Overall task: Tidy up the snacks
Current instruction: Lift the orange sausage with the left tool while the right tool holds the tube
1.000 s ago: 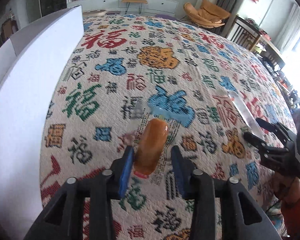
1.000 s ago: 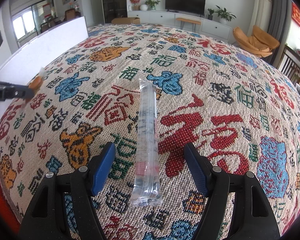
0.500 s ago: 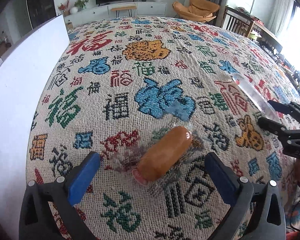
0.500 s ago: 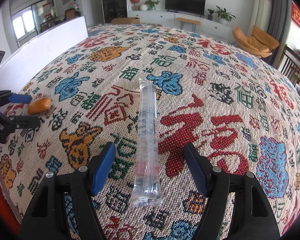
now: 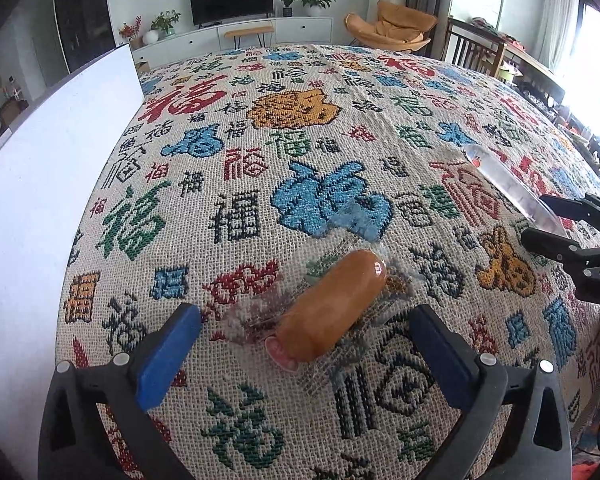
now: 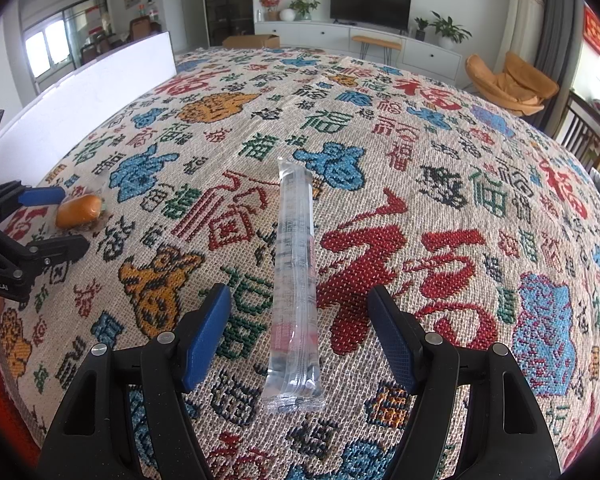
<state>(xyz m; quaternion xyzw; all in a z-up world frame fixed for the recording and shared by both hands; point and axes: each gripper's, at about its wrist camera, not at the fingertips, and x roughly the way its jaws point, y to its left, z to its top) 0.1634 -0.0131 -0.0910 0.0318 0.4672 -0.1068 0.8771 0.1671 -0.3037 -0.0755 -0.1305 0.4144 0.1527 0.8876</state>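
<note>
sausage (image 5: 332, 306) loose, clear stick (image 6: 296, 280) probably jelly

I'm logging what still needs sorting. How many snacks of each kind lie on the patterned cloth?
Orange sausage in clear wrap: 1
Long clear jelly stick: 1
Total: 2 snacks, both lying loose on the cloth, each between open gripper fingers.

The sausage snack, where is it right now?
The sausage snack lies on the patterned tablecloth between the open left gripper jaws, untouched, left of the clear tube packet.
</note>
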